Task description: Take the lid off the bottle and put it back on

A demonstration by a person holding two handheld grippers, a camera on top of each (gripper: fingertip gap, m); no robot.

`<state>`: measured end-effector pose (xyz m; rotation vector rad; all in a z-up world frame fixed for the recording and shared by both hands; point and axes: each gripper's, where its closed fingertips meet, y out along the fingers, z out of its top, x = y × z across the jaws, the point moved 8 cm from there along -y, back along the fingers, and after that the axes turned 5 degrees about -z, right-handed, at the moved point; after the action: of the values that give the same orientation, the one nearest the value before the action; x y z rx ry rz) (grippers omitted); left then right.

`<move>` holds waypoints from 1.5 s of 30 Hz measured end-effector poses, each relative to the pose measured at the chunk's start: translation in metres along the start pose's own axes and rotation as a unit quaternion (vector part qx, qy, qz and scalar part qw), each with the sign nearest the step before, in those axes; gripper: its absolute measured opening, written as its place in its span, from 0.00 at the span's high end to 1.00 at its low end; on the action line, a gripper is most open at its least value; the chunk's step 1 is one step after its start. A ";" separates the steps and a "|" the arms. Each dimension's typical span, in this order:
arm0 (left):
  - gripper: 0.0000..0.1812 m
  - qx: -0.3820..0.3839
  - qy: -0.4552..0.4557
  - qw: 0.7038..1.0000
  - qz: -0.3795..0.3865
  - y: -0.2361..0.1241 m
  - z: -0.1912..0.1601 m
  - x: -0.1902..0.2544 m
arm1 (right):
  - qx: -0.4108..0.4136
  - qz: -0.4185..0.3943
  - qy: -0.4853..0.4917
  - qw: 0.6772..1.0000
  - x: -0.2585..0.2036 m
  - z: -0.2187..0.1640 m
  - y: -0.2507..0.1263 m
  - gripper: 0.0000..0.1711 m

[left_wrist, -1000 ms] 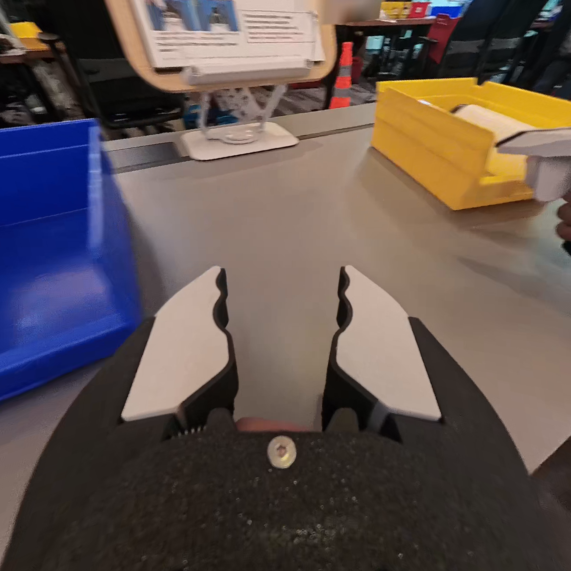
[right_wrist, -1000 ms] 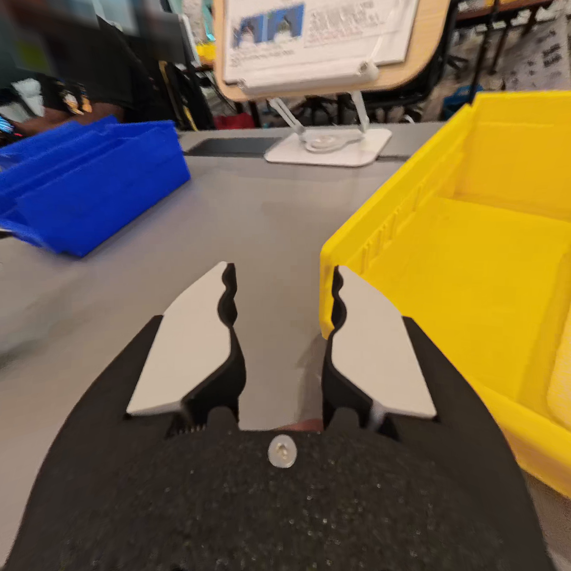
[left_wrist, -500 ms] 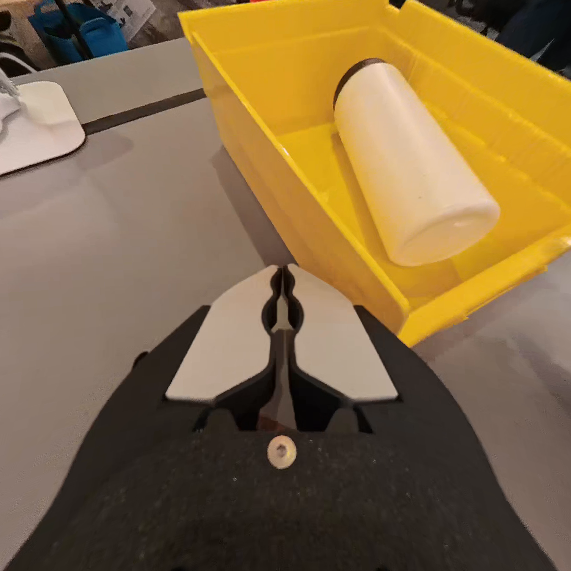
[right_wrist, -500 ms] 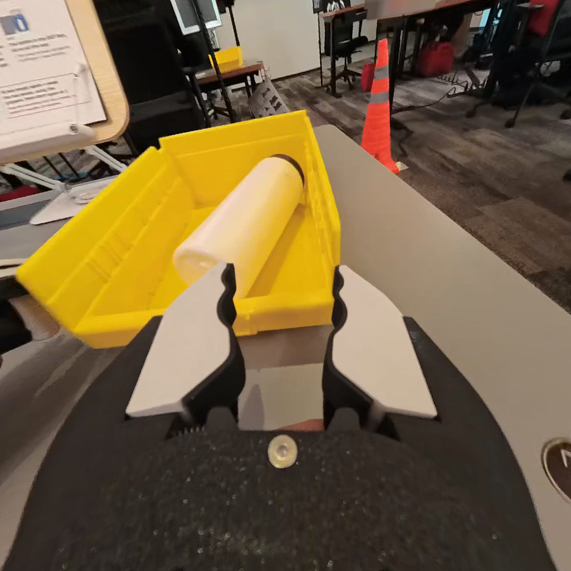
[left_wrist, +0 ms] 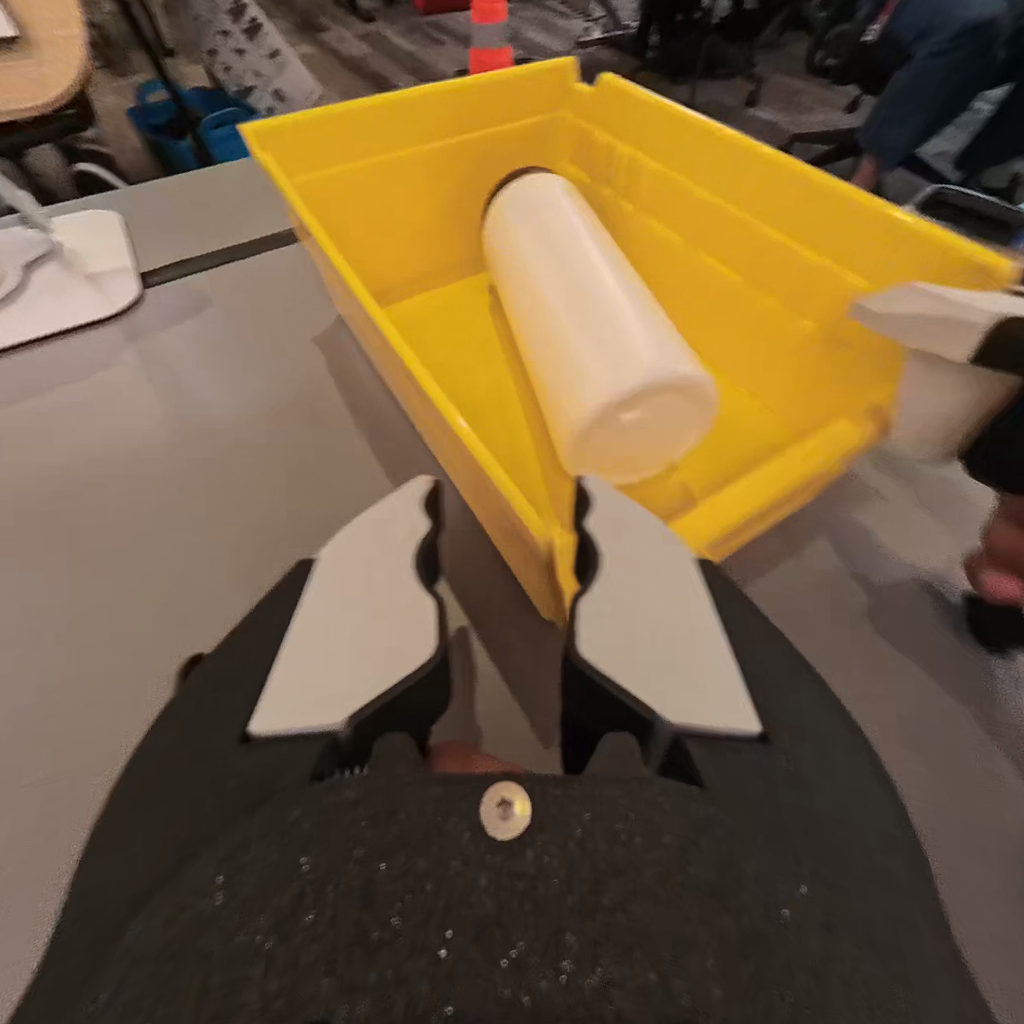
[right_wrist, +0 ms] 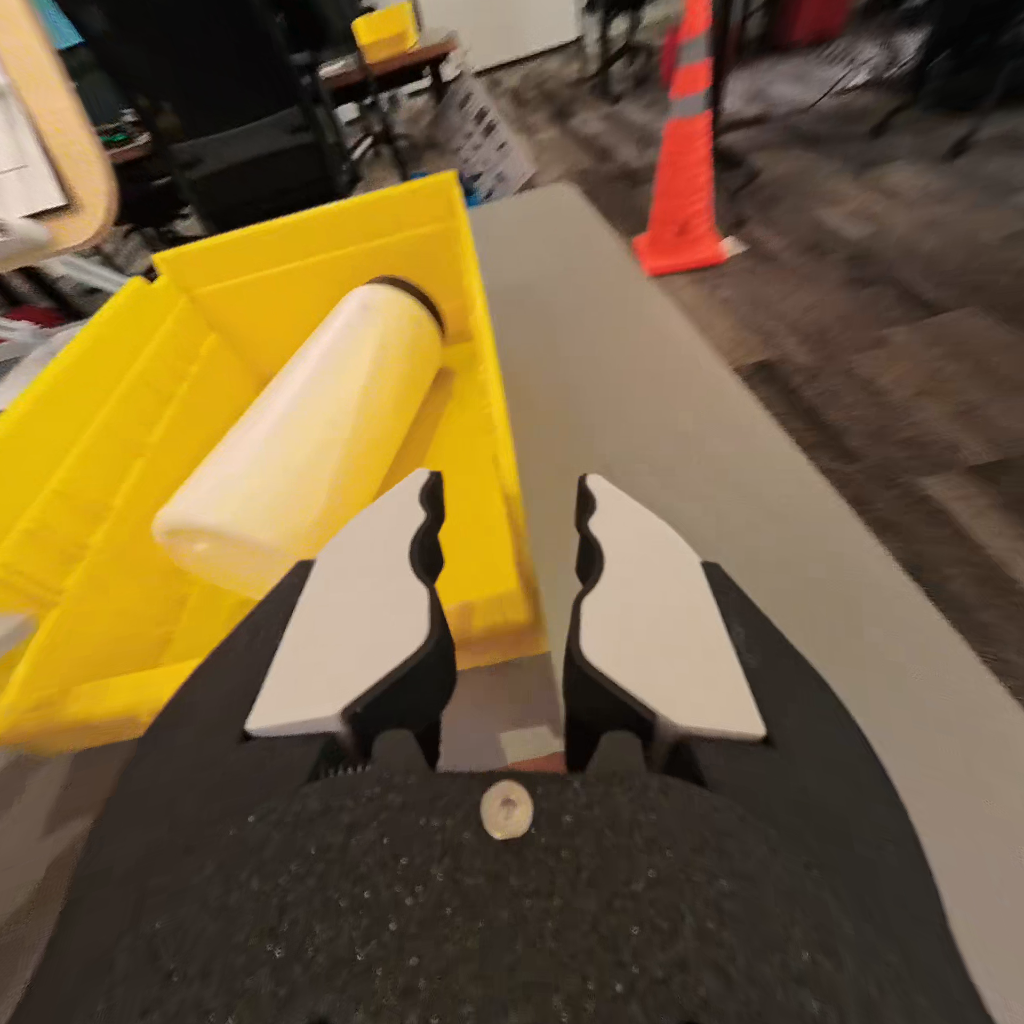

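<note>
Both my grippers are empty, fingers spread: left gripper [left_wrist: 505,493] at the yellow bin's [left_wrist: 421,399] near corner, right gripper [right_wrist: 508,482] over its other front corner. Cream bottle [left_wrist: 582,338] lies on its side in the bin, lid [right_wrist: 413,293] w/ dark rim still on, facing the far wall. Best approach imo: grab mid-body, stand it up, then twist the lid. Grey table [left_wrist: 166,443], orange cone [right_wrist: 684,155] on the floor, cluttered room behind.

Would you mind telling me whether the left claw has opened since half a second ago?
Yes. The left claw was shut then; now its jaws stand apart, with the near corner of the yellow bin showing between them.
</note>
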<state>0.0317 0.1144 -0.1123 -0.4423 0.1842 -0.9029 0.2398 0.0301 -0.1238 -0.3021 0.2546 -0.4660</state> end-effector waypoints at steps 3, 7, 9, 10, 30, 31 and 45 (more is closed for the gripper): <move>0.93 -0.013 0.004 0.999 0.051 0.007 0.005 -0.014 | -0.013 0.010 -0.025 1.000 -0.010 0.000 0.000 0.98; 0.96 0.000 -0.021 0.998 0.066 -0.011 0.009 -0.035 | 0.015 -0.019 -0.067 0.997 -0.041 0.007 -0.015 0.98; 0.97 0.009 -0.038 0.997 0.069 -0.031 0.010 -0.054 | 0.017 -0.009 -0.071 0.997 -0.063 0.008 -0.025 0.98; 0.97 0.017 -0.037 0.997 0.070 -0.042 0.010 -0.064 | 0.019 0.008 -0.055 0.998 -0.075 0.007 -0.029 0.98; 0.96 0.033 -0.068 0.984 0.162 -0.200 -0.076 -0.289 | 0.004 0.167 -0.193 0.967 -0.345 -0.080 -0.047 0.95; 0.87 0.050 -0.080 0.987 0.128 -0.204 -0.073 -0.288 | 0.011 0.175 -0.203 0.963 -0.343 -0.077 -0.050 0.92; 0.54 0.017 -0.161 0.925 0.344 -0.348 -0.129 -0.449 | 0.065 0.302 -0.222 0.925 -0.314 -0.070 -0.089 0.85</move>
<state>-0.5357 0.2448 -0.0854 -0.4445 0.0134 -0.1361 -0.0883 0.0871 -0.1048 -0.1783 -0.1312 0.2026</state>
